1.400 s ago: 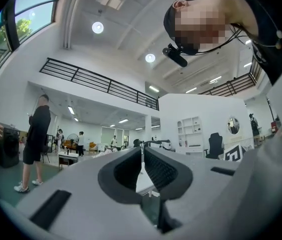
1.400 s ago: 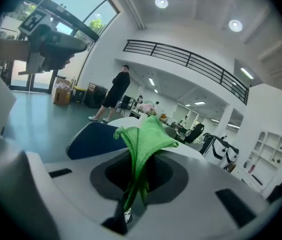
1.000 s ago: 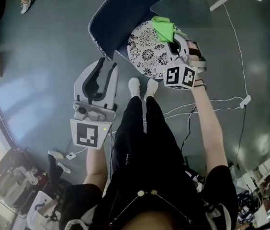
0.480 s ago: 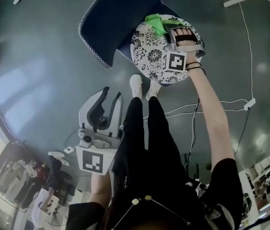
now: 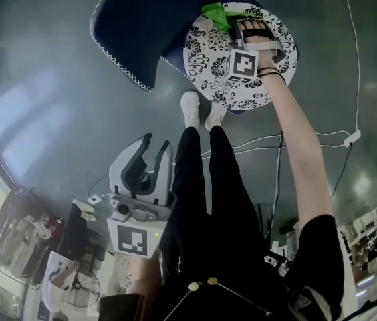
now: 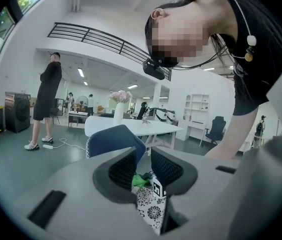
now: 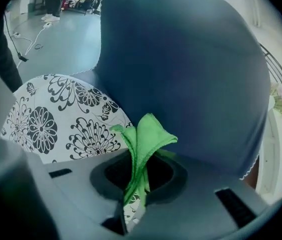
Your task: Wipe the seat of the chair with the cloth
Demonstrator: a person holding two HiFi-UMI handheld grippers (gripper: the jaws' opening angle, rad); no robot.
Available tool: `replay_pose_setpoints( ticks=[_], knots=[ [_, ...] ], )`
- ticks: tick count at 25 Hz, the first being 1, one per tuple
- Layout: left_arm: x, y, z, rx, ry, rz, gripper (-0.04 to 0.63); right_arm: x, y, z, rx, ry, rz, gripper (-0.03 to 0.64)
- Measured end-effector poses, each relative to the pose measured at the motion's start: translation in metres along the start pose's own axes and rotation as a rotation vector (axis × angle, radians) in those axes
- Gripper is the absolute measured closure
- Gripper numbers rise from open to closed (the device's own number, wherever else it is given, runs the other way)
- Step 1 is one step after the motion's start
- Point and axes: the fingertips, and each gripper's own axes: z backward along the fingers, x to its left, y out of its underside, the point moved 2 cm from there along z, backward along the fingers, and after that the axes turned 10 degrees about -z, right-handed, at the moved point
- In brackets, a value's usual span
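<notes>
Right hand-held gripper (image 5: 234, 32), pinching the cloth (image 5: 215, 15), has slid farther across the seat (image 5: 205, 62); left hand-held gripper (image 5: 154, 154) spread

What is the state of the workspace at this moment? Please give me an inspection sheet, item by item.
surface: floral chair seat, with the dark blue backrest behind it.
job's things: green cloth at the seat's rear edge, next to the backrest.
clutter: nothing seen on the seat.
grippers: right gripper shut on the cloth, over the seat; left gripper has its jaws apart with nothing between them, beside the person's legs.
cables: white cable lies loose on the grey floor near the chair.
surroundings: white table and a standing person farther off.
</notes>
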Motion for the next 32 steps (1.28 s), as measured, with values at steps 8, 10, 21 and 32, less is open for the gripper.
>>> replay_pose_setpoints(
  ticks=[8,10,21,32],
  knots=[
    [0.012,0.017,0.005,0.034,-0.022,0.028,0.503,0.035,0.006,-0.013,0.038,-0.107,-0.021,0.566],
    [0.014,0.018,0.004,0.037,-0.023,0.033,0.503,0.041,0.007,-0.009,0.028,-0.118,-0.003,0.566],
    [0.018,0.021,0.003,0.039,-0.034,0.038,0.503,0.094,0.002,0.026,-0.023,-0.188,0.034,0.566],
    [0.015,0.020,0.003,0.025,-0.034,0.051,0.503,0.170,-0.009,0.085,-0.052,-0.299,0.007,0.566]
  ],
)
